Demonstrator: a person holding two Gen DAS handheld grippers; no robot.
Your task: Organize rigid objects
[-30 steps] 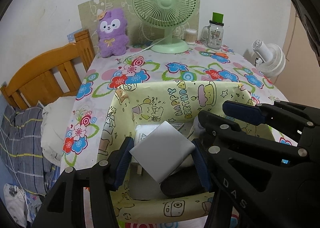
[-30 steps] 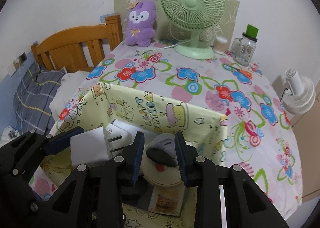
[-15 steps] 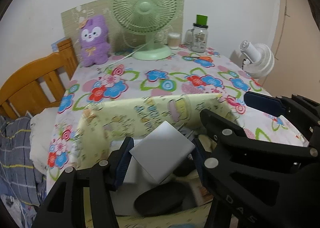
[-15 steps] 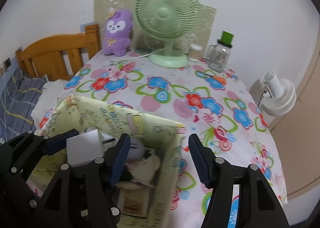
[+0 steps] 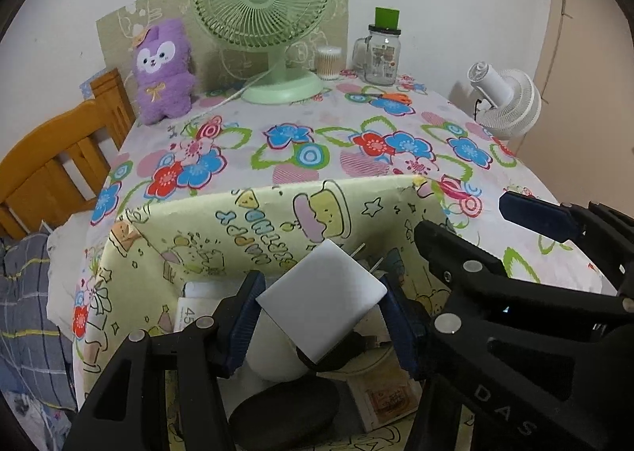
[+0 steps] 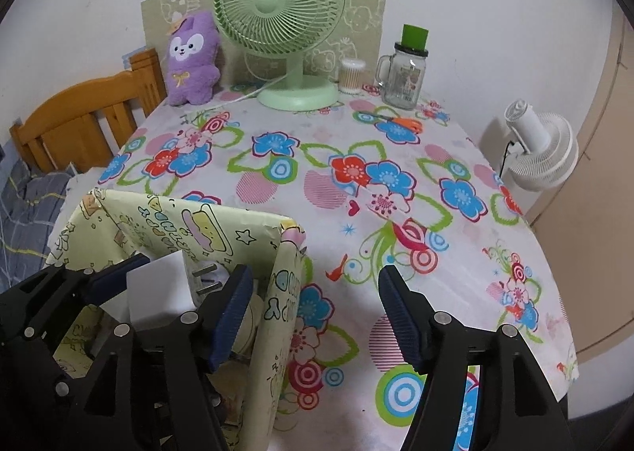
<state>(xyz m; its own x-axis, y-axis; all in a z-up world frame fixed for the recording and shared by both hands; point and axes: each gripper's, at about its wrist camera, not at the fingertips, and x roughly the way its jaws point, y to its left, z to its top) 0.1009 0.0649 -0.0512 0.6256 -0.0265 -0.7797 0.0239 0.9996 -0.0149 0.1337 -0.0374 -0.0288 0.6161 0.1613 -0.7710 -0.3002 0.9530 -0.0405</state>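
My left gripper (image 5: 321,316) is shut on a white plug adapter (image 5: 321,298), tilted, held over the open yellow cartoon-print box (image 5: 277,209). The adapter's prongs show in the right wrist view (image 6: 206,278), where the adapter (image 6: 158,290) sits between the left gripper's pads. Inside the box lie a dark oval object (image 5: 283,417), a white rounded item (image 5: 273,352) and a small printed card (image 5: 390,397). My right gripper (image 6: 313,316) is open and empty, straddling the box's right wall (image 6: 283,316) above the floral tablecloth.
On the floral-covered table (image 6: 356,174) stand a green desk fan (image 6: 285,15), a purple plush toy (image 6: 192,59), a cotton swab jar (image 6: 350,75), a glass mug jar with green lid (image 6: 404,71) and orange scissors (image 6: 400,120). A white fan (image 6: 539,150) is at right, a wooden bed frame (image 6: 79,122) at left.
My right gripper has opened wide, let go of the dark object and moved right, out over the box's right wall. My left gripper still holds the adapter over the box.
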